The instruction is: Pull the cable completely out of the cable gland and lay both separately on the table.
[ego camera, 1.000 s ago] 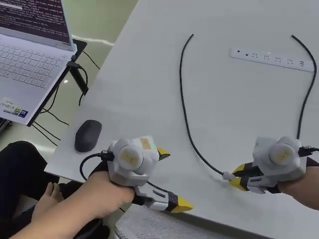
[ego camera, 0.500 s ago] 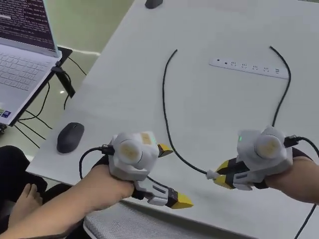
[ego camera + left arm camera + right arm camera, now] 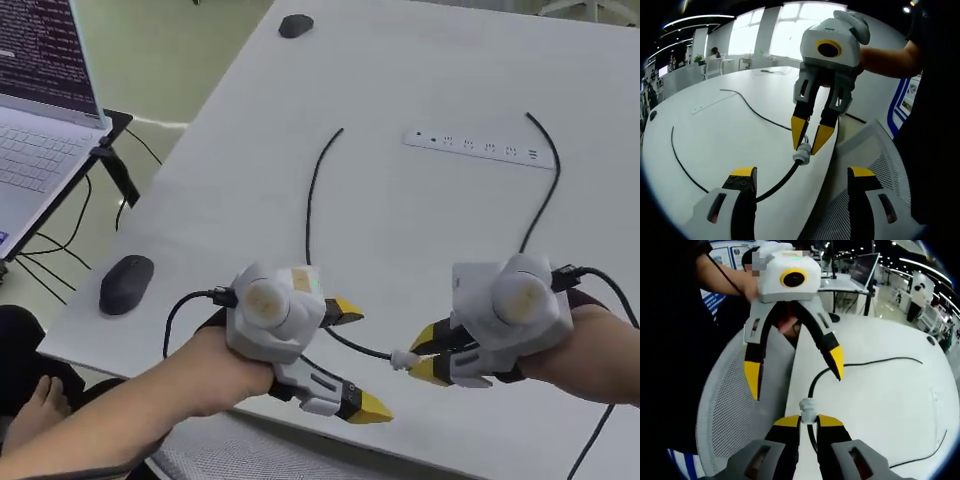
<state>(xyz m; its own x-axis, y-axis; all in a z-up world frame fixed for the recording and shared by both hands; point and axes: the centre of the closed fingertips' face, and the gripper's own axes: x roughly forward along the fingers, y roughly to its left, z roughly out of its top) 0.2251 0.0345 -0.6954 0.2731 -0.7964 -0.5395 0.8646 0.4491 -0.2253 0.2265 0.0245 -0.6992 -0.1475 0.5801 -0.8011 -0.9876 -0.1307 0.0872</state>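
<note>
A long black cable [image 3: 309, 215] curves across the white table [image 3: 250, 150] and ends in a small white cable gland [image 3: 403, 358] near the front edge. My right gripper [image 3: 428, 355] is shut on the gland, which sticks out past its yellow tips. In the right gripper view the gland [image 3: 808, 410] sits pinched at my right gripper [image 3: 810, 421], and the cable [image 3: 865, 362] loops away from it. My left gripper [image 3: 358, 358] is open, just left of the gland and pointing at it. In the left gripper view the gland [image 3: 801, 152] hangs just ahead of my left gripper [image 3: 801, 172].
A white power strip [image 3: 478, 147] lies at the back with a second black cable [image 3: 540, 200] beside it. A dark mouse [image 3: 126, 284] sits near the table's left edge, another [image 3: 295, 25] at the far end. A laptop [image 3: 40, 130] stands off to the left. A mesh chair [image 3: 230, 460] is below the front edge.
The right gripper has carried the gland to the left, closing most of the gap to the open left gripper, and the cable end has followed. The head camera has shifted too.
</note>
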